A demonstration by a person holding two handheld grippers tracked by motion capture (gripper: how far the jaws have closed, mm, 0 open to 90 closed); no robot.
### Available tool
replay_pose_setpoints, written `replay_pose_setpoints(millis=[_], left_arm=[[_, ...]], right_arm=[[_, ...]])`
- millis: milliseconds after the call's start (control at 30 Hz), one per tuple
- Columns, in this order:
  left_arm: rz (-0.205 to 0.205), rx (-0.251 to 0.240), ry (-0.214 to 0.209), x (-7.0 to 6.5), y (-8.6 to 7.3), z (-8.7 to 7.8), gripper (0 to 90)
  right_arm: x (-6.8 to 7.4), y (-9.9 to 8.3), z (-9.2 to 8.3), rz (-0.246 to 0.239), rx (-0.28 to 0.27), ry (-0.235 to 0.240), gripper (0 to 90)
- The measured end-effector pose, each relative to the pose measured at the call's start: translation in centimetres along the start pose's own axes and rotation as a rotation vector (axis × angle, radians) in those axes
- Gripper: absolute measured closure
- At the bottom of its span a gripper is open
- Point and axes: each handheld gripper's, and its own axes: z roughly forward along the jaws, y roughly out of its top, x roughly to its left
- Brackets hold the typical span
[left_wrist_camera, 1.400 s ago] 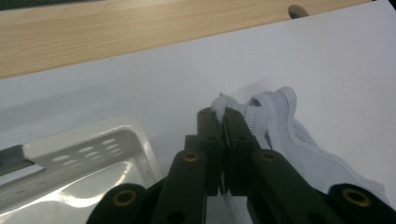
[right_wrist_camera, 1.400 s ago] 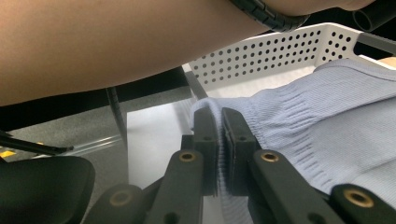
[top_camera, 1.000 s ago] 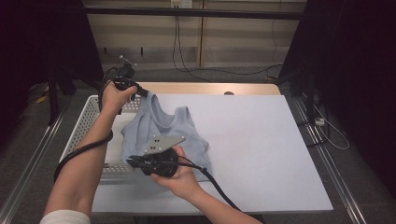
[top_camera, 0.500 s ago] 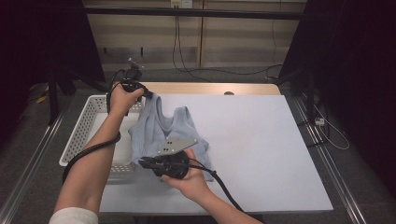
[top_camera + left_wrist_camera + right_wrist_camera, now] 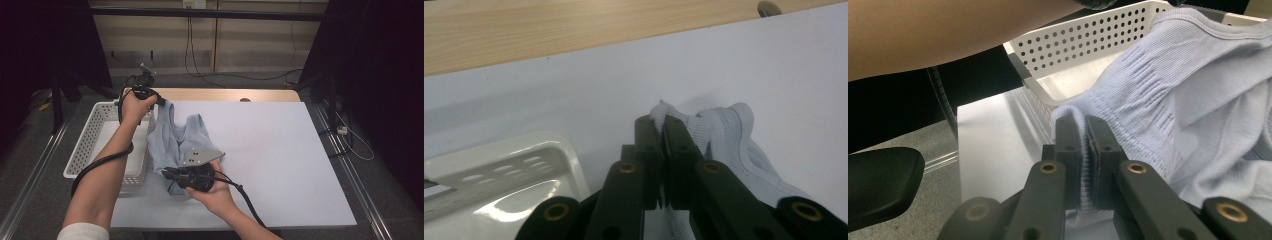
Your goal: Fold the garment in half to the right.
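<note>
A pale blue ribbed tank top (image 5: 175,137) hangs stretched between my two grippers over the left part of the white table (image 5: 280,150). My left gripper (image 5: 161,101) is at the far left, shut on a shoulder strap (image 5: 704,125) of the top; the cloth is pinched between its black jaws (image 5: 663,122). Near the table's front, my right gripper (image 5: 167,174) is shut on the ribbed hem (image 5: 1128,100), which runs down between its jaws (image 5: 1084,122).
A white perforated basket (image 5: 95,142) stands at the table's left edge, right beside the top, and comes up close in the right gripper view (image 5: 1088,35). A strip of wood (image 5: 225,94) runs along the table's far edge. A forearm (image 5: 948,30) crosses above the basket.
Both hands have shifted a little to the right with the top between them. The right gripper has also come slightly nearer the table's front edge. Both grips are unchanged.
</note>
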Motion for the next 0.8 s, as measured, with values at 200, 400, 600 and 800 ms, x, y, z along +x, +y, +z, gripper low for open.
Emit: replay_pose_setpoints(millis=[200,400,600,800], left_arm=[[0.012,-0.002,-0.004,-0.6,0.2,0.3,86.8],[0.015,-0.002,-0.003,-1.1,0.2,0.7,86.3],[0.021,-0.001,-0.006,-1.6,0.3,1.2,86.1],[0.03,-0.001,-0.008,-2.1,0.4,1.4,85.6]], right_arm=[[-0.3,-0.3,-0.7,0.003,-0.005,-0.016,86.4],[-0.7,-0.9,-1.3,0.013,-0.001,-0.032,86.4],[-0.8,-1.2,-1.7,0.015,0.0,-0.042,86.4],[-0.9,-1.5,-1.9,0.017,0.001,-0.048,86.4]])
